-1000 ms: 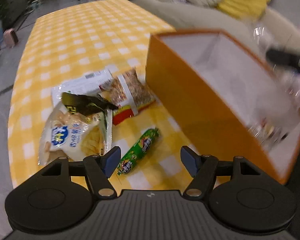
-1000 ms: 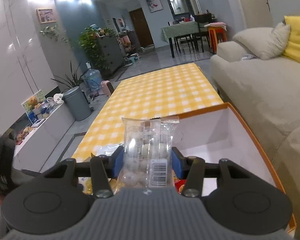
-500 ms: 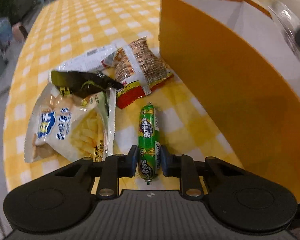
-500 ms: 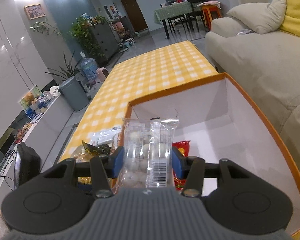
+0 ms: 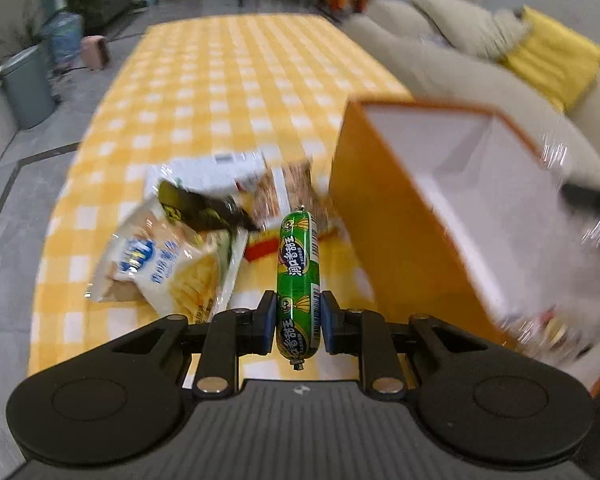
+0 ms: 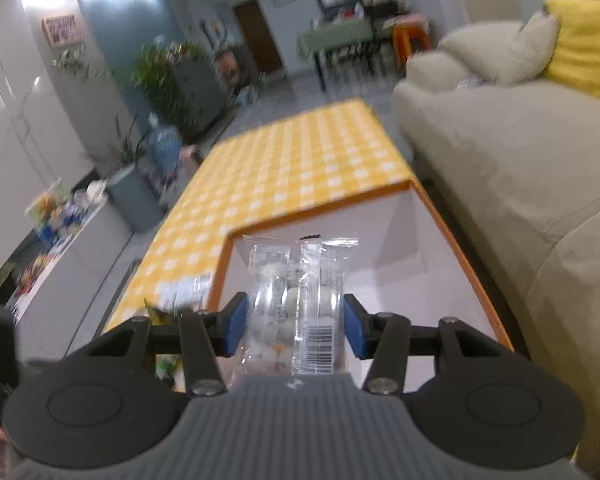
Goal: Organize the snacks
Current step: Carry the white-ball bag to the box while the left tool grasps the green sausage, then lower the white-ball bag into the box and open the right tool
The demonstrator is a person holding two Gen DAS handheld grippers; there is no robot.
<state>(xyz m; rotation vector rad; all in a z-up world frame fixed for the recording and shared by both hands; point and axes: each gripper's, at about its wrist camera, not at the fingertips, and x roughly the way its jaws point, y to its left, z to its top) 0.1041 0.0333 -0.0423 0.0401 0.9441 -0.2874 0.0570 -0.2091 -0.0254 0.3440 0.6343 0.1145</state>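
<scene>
Yellow-checked table: left tongs clamp green sausage; right tongs pinch clear candy bag over orange box.

Count: 1 orange box at the table's right edge. 1 green sausage, 1 clear packet of white sweets. On the table left of the box: 4 snack packets in a heap: 1 white chip bag, 1 dark packet, 1 white packet, 1 brown and red packet. Blur may hide more. 2 grippers: left, right. 1 sofa, 1 yellow cushion.
</scene>
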